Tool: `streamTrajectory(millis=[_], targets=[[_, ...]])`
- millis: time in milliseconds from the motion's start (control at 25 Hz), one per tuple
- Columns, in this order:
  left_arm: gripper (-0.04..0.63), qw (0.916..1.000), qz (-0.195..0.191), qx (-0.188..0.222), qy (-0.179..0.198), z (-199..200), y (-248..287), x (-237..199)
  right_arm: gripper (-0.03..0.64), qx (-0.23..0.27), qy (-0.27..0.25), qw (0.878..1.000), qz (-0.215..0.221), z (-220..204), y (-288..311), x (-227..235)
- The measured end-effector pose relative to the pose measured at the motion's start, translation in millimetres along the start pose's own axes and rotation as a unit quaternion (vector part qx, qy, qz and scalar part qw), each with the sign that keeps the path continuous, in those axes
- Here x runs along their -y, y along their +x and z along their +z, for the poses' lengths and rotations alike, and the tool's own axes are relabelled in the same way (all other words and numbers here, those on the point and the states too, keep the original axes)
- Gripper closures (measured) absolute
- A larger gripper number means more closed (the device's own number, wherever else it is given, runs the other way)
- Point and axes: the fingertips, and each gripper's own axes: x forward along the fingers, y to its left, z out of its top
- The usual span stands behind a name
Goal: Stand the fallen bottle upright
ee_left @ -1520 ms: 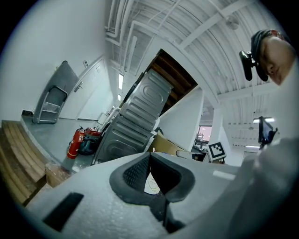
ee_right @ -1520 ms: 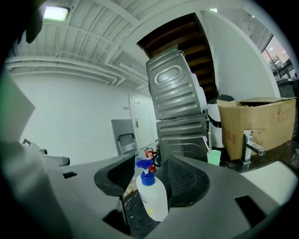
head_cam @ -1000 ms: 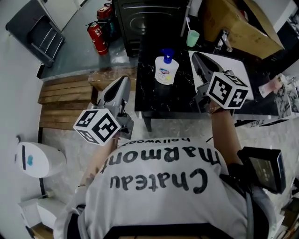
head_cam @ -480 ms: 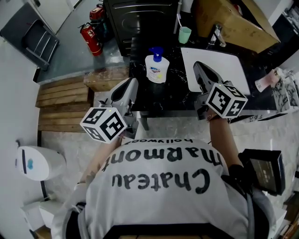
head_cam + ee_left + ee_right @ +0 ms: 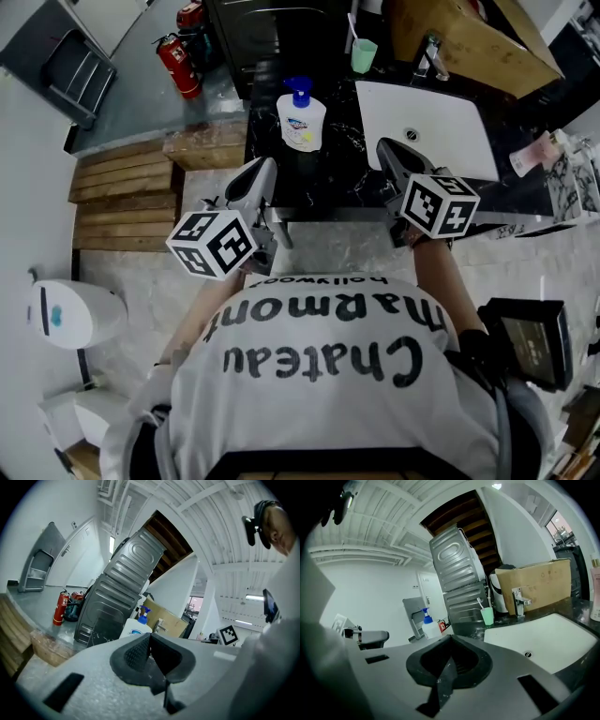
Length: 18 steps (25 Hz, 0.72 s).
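Left gripper view shows the left gripper with its jaws pressed together and nothing caught between them. The right gripper view shows the same of the right gripper: jaws closed, empty. In the head view both tools are held near the front edge of the black counter. The left one is by its left corner and the right one is in front of the white sink. Neither touches anything that can be seen.

The bottle, a white soap dispenser with a blue pump, sits on the counter ahead of the left gripper, in front of the dark washing machine. It stands on its base with the pump on top, apart from both tools. Further right a green cup stands beside the tap, and a cardboard box rests behind the sink.

Judged from how things lie, the standing-up step looks finished: no bottle is lying down in any view, and neither tool holds anything. The next move probably calls for no grasp at all, only keeping both tools away from the bottle so it is not knocked. If it did need straightening, the jaws would first have to open wide, since its body is broad.
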Motion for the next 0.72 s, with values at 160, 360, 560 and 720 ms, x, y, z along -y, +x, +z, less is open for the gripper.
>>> streamTrajectory(millis=[160, 360, 560, 720], targets=[[0.58, 0.9998, 0.016, -0.007, -0.006, -18.9, -4.1, 3.7, 0.603, -0.011, 0.009, 1.0, 0.013, -16.8, -6.2, 3.6], [0.58, 0.9993, 0.033, -0.009, -0.015, -41.0, -14.9, 12.4, 0.603, -0.022, 0.024, 0.999, 0.033, -35.0, -17.2, 5.0], [0.58, 0.9988, 0.045, -0.012, -0.016, -54.5, -25.5, 20.6, 0.603, -0.034, 0.015, 0.999, 0.04, -47.1, -24.4, 5.3], [0.58, 0.9984, 0.052, -0.01, -0.017, -57.8, -31.9, 22.4, 0.604, -0.046, 0.007, 0.998, 0.043, -56.1, -27.3, 3.5]])
